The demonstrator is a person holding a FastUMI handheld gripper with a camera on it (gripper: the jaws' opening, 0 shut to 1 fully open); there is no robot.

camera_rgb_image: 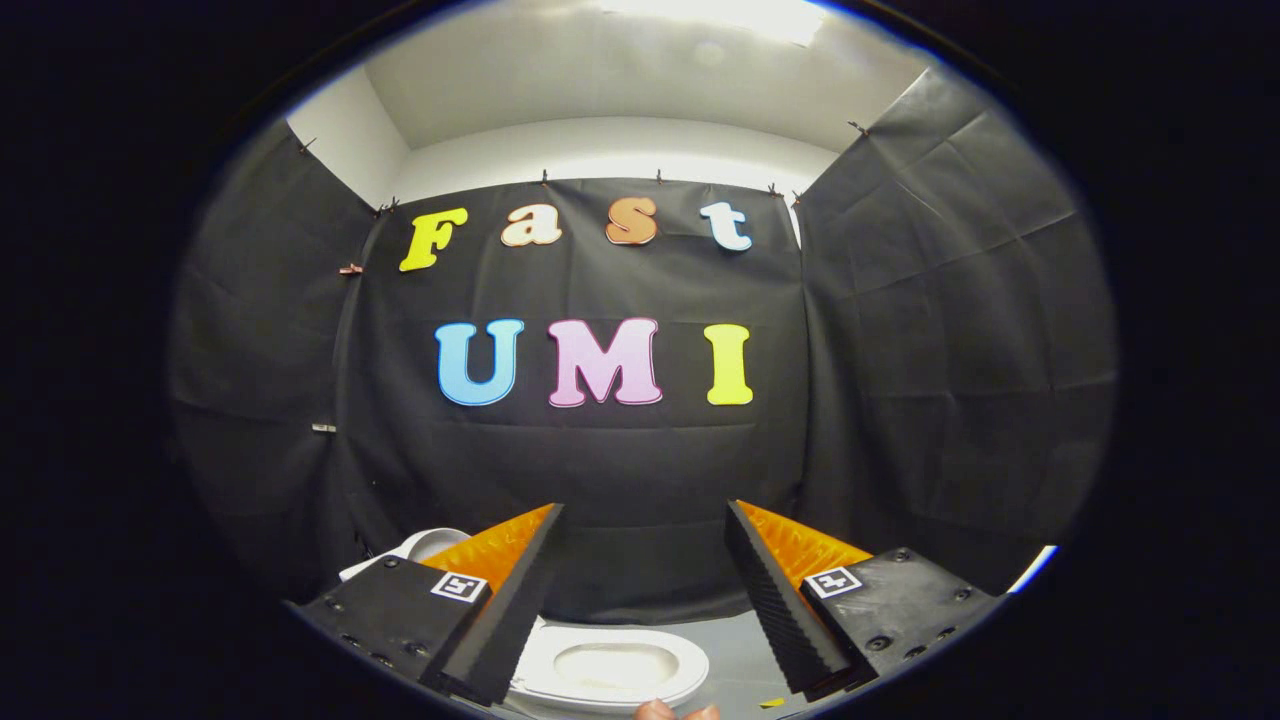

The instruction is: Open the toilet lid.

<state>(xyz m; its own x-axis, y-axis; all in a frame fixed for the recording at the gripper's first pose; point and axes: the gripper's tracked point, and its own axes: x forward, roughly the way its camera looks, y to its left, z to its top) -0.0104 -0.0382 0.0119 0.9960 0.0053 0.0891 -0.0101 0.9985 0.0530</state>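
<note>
A small white toilet (610, 665) sits on the grey floor, low down between my two fingers and below them. Its oval seat ring and the pale bowl inside are in plain sight, with no lid over them. A white curved part (425, 547) peeks out from behind my left finger; I cannot tell whether it is the lid or the tank. My gripper (645, 507) is open, raised well above the toilet, its fingers wide apart with nothing between them.
Black cloth walls close in the booth at the back and on both sides. A person's fingertips (676, 712) show just in front of the toilet. A small yellow scrap (772, 703) lies on the grey floor (740, 650) to its right.
</note>
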